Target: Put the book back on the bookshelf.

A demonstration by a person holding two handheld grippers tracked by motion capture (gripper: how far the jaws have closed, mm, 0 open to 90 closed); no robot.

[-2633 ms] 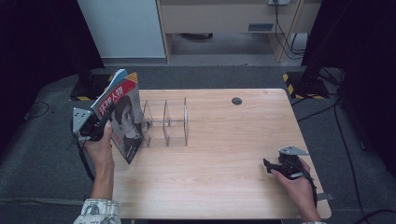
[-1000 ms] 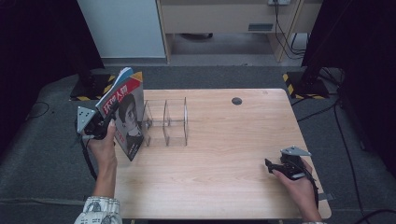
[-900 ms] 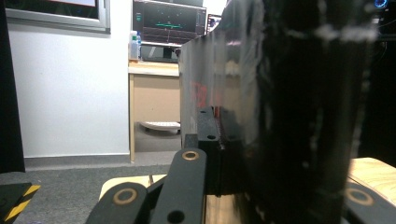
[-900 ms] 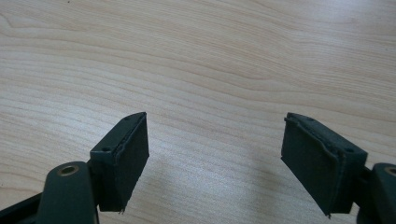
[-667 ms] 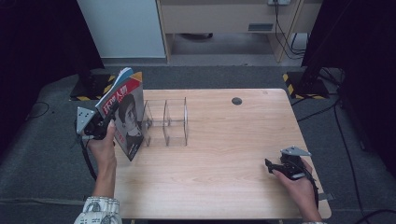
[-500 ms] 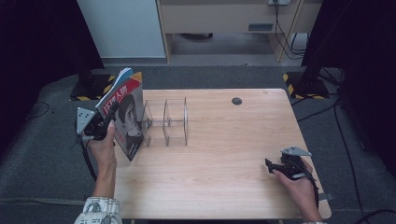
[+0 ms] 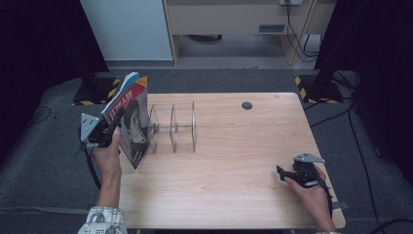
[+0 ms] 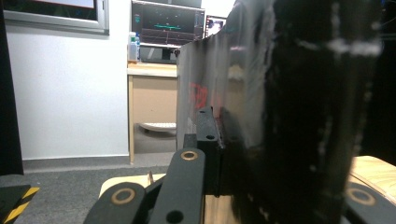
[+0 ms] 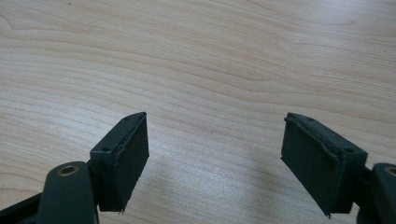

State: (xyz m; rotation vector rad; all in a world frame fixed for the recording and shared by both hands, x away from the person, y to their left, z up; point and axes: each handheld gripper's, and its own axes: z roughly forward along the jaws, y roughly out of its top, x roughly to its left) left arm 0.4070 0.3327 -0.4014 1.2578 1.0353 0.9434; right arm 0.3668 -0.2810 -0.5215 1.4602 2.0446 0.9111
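Magazine held upright at the bench's left edge

The left hand-held gripper (image 7: 109,130) clamps a magazine (image 7: 129,117) standing tilted at the bench's (image 7: 234,170) left edge, just beside a clear divided rack (image 7: 173,127); the right hand-held gripper (image 7: 286,173), jaws wide apart, rests near the front right corner.

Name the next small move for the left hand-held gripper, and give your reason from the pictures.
Probably carry the magazine a little rightward toward the clear rack. The left hand-held gripper is shut on the magazine, held tilted at the table's left edge, just beside the rack, whose slots look empty. The right hand-held gripper rests open, far off.
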